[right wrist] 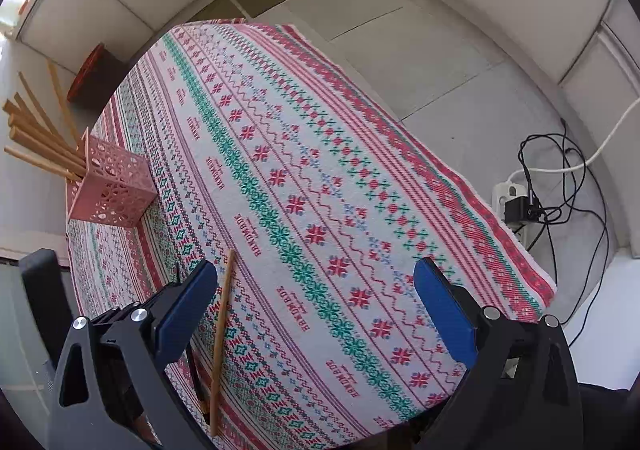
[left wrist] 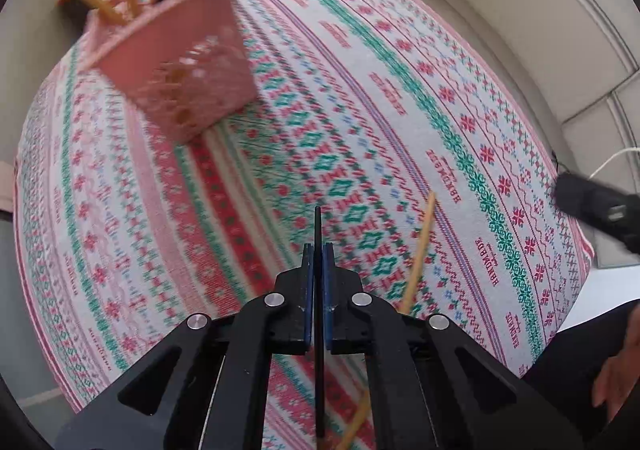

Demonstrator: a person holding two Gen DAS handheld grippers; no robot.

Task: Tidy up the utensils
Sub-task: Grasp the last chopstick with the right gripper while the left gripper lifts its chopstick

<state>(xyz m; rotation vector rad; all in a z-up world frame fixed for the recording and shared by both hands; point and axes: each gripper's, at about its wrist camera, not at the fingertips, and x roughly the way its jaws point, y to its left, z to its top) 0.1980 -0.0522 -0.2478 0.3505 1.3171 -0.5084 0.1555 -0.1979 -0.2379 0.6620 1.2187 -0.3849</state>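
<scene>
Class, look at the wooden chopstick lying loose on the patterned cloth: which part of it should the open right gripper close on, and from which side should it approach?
Grip the wooden chopstick near the middle of its length, coming straight down from above. It lies flat on the cloth, so only its long sides are free; the right gripper should turn until its open jaws straddle the thin shaft crosswise.

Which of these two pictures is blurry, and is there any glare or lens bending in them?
Left wrist view: the pink holder and tablecloth are smeared by motion blur, while the left gripper stays sharp. Right wrist view: crisp throughout, with bright glare at the upper left corner. Both views: fisheye bends the table edges and wall lines into curves, and dark vignetting fills the corners.
</scene>
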